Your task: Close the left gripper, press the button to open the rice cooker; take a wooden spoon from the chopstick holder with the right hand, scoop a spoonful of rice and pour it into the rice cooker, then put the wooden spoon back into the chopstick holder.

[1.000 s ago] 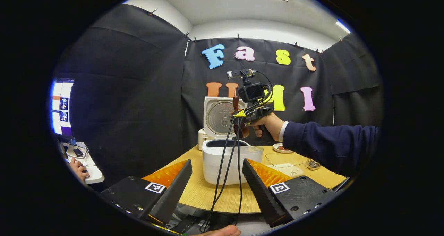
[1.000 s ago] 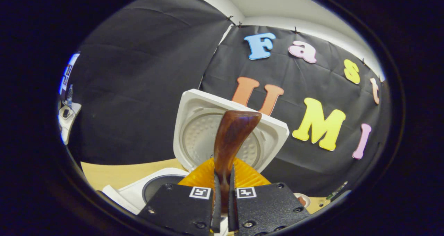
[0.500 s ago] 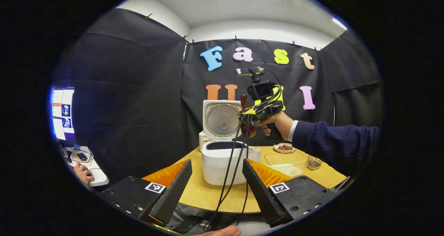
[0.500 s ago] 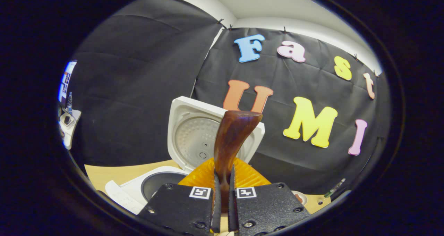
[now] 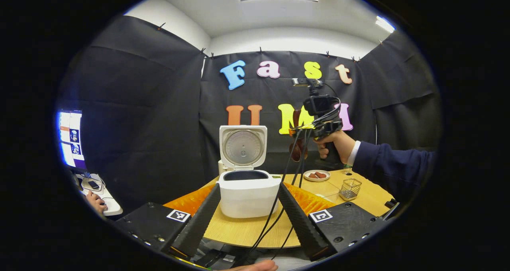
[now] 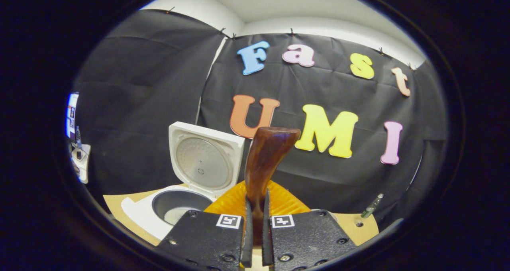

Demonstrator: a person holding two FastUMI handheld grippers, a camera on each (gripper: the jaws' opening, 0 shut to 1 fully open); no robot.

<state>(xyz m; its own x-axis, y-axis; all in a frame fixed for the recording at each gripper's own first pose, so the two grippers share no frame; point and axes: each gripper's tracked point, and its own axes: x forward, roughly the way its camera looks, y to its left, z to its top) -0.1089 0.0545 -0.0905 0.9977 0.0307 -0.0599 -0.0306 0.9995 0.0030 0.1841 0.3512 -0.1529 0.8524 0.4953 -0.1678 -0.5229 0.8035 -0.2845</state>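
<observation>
Glossy wooden spoon [image 6: 266,159]; wire holder [image 5: 350,188]

One rice cooker [image 5: 248,193], one wooden spoon [image 6: 265,159], one chopstick holder [image 5: 350,188].

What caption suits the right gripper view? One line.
Claw grips the wooden spoon upright beside the open rice cooker.

The left gripper [image 5: 247,215] hangs low with its jaws wide apart, framing the rice cooker [image 5: 248,189] on the table [image 5: 243,229]. The cooker's lid [image 5: 242,147] stands open. Right of it, a hand [image 5: 334,143] holds the right gripper [image 5: 305,128] in the air above a small dish [image 5: 316,175], gripping the spoon [image 5: 298,149]. A wire holder [image 5: 350,188] sits near the dish.
</observation>
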